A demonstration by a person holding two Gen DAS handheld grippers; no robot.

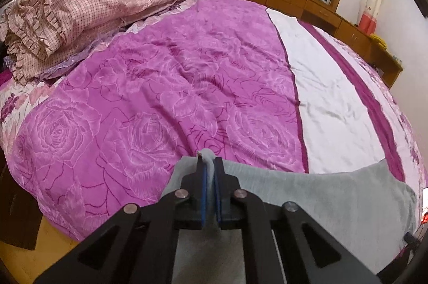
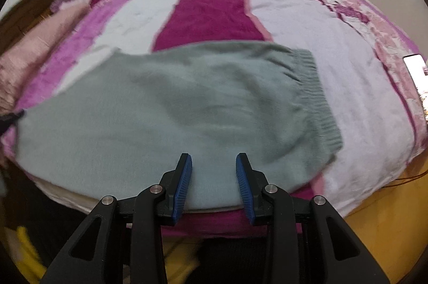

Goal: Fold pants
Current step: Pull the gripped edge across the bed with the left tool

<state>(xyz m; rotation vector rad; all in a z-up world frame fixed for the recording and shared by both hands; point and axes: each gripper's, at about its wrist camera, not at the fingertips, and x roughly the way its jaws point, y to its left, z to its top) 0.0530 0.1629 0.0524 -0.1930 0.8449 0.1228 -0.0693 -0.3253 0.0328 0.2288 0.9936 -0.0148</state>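
A heap of pink checked bedding (image 1: 67, 16) sat at the far left of the bed (image 1: 160, 86), by the headboard. The left tool (image 1: 210, 163) was pressed together on a raised fold at the edge of the grey pants (image 2: 165, 118), pinching it between its blue pads. The pants lay spread flat near the bed's front edge, ribbed waistband (image 2: 318, 96) to the right. The right tool (image 2: 214, 161) hung above them, jaws spread apart with nothing between. A lit phone (image 2: 416, 69) lay at the far right.
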